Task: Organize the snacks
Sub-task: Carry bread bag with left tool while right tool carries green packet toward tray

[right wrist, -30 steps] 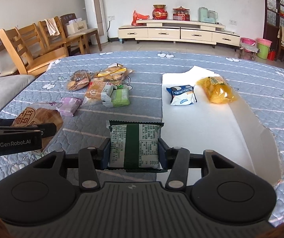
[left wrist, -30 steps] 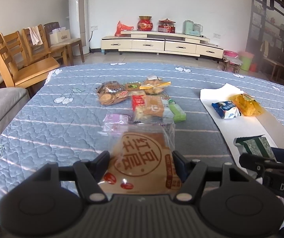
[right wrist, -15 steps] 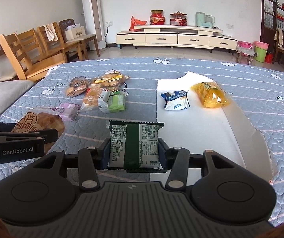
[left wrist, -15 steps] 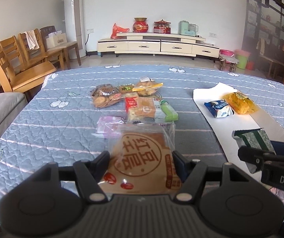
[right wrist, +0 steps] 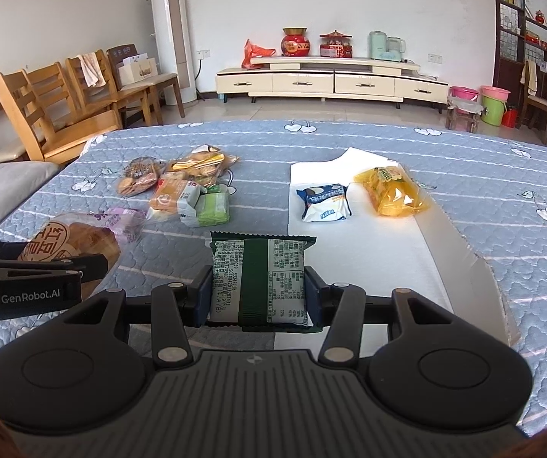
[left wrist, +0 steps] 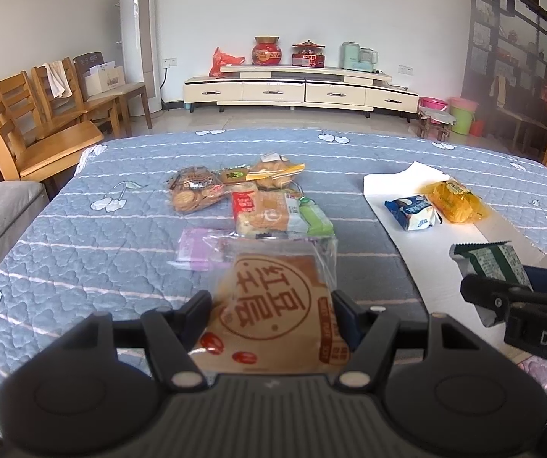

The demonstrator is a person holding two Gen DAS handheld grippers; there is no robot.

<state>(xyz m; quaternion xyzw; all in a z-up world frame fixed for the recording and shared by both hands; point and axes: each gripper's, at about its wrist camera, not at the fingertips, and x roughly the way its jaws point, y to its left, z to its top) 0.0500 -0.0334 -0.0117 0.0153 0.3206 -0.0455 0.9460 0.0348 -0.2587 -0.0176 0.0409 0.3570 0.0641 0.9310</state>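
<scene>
Snacks: L gripper [left wrist: 271, 311] fingers closed partway on a brown red-bean bread pack [left wrist: 273, 305], held above the blue quilt [left wrist: 82, 236]. R gripper [right wrist: 258, 292] clamped on a green-white packet [right wrist: 260, 278] w/ fingers narrow, near edge of the white sheet [right wrist: 368, 252]. Farther on sheet: blue pack [right wrist: 325, 202], yellow pack [right wrist: 391, 196]. Loose pile [right wrist: 181, 187] sits left on quilt.

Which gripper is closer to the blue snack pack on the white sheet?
Right. The right gripper, clamping the green packet, sits at the white sheet's near edge, below the blue pack. The left gripper, holding the red-bean bread, is farther left.
</scene>
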